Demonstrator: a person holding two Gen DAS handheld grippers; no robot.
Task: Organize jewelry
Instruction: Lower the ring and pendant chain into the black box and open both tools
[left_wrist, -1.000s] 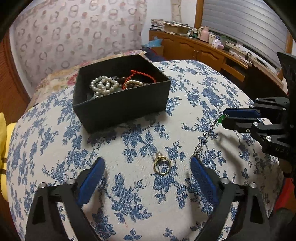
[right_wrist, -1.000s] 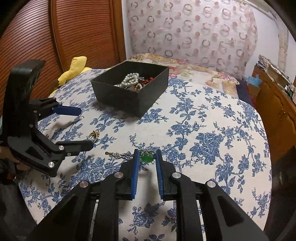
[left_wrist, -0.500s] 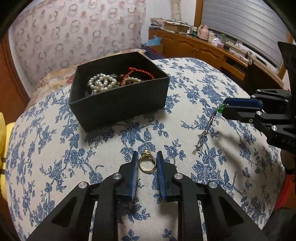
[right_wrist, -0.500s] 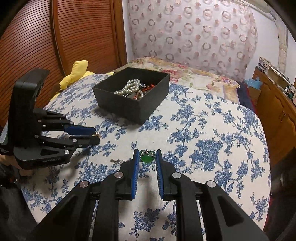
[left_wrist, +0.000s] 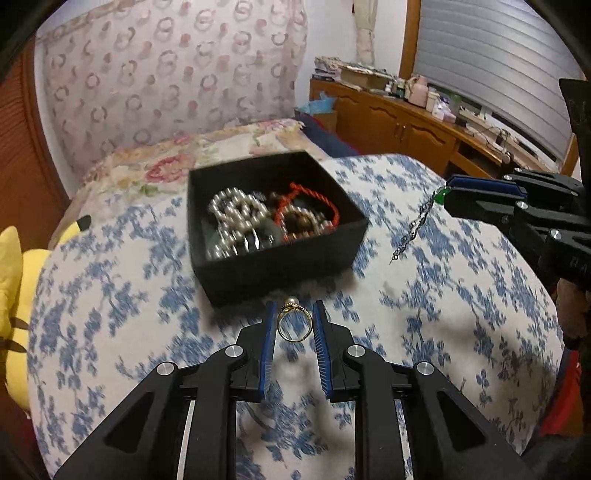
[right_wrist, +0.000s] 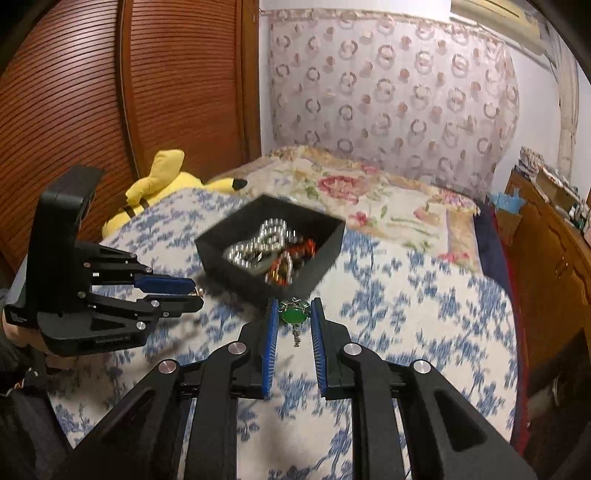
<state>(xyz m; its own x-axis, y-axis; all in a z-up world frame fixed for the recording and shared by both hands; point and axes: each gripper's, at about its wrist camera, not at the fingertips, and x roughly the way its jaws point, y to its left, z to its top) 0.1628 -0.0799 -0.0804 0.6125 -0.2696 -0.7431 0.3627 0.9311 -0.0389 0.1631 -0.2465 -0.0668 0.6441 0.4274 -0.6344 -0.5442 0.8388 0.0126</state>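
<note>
A black jewelry box (left_wrist: 291, 254) (right_wrist: 229, 236) holds pearl strands and a red cord on the blue-flowered cloth. My left gripper (left_wrist: 294, 325) is shut on a gold ring with a pearl (left_wrist: 293, 325), held above the cloth just in front of the box. It also shows in the right wrist view (right_wrist: 192, 291). My right gripper (right_wrist: 293, 317) is shut on a green-stone pendant (right_wrist: 293, 315); its silver chain (left_wrist: 415, 229) dangles free beside the box's right side. The right gripper also shows in the left wrist view (left_wrist: 448, 195).
A yellow plush toy (right_wrist: 159, 188) lies at the left by the wooden sliding doors. A flowered bedspread (right_wrist: 369, 199) lies behind the box. A wooden cabinet (left_wrist: 399, 122) with clutter stands at the right.
My left gripper closed on the ring and lifted it toward the box. My right gripper rose with the pendant, its chain now off the cloth, also nearer the box.
</note>
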